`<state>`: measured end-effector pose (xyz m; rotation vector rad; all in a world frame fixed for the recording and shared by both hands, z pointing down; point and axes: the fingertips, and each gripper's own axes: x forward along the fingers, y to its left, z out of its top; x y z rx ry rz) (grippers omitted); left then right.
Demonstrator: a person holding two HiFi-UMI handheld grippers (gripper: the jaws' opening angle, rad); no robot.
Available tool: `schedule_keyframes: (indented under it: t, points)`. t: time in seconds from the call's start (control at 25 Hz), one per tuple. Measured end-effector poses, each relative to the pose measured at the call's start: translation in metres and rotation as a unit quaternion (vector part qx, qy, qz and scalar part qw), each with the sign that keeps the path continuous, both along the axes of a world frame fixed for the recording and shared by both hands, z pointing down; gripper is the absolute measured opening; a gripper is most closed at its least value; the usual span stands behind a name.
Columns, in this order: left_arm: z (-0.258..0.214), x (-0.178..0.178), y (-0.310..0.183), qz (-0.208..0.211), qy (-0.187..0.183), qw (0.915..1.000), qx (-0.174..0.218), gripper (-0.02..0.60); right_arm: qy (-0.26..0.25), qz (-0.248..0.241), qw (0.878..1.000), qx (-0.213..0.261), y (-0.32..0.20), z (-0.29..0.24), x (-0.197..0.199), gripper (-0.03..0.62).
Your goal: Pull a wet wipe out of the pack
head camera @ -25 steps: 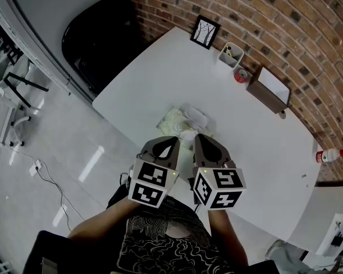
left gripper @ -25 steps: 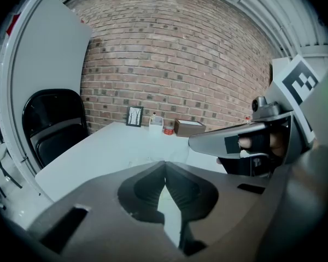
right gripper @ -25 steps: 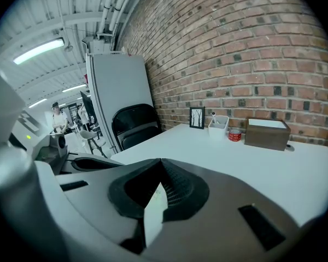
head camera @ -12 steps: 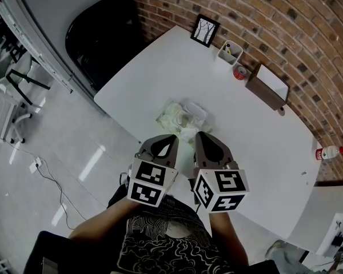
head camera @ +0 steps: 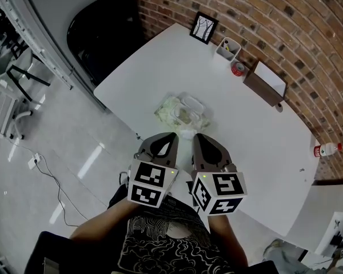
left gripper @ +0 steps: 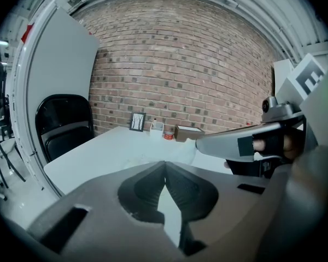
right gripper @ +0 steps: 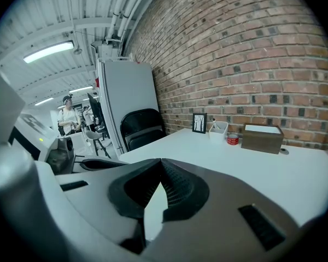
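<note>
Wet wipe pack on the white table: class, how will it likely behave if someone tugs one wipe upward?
The pale, crinkled soft-plastic wet wipe pack looks floppy, so it would probably buckle rather than stay flat. It lies loose on the white table with nothing pinning it, so a tug may well lift or drag it. It looks light for its size.

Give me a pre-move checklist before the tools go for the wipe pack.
1. Left tool open for a grasp: not ok, jaws shut with nothing between them.
2. Right tool open: not ok, jaws shut, empty.
3. Wipe pack lying on the table just ahead of both tools: ok.
4. Approach to the pack unobstructed: ok, nothing stands between.
5. Lid open and a wipe tab exposed: cannot tell; something white shows at the pack's near edge.
</note>
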<state>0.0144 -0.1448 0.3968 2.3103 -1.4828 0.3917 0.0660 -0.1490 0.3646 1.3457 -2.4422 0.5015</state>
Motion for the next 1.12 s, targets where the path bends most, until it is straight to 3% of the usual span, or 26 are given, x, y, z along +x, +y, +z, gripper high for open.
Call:
schedule_keyframes:
  t: [1.12]
  points:
    - [-0.007,0.015,0.051,-0.007,0.002,0.9998,0.017,0.012,0.018,-0.015,1.000,-0.007,0.055,0.017,0.009,0.017]
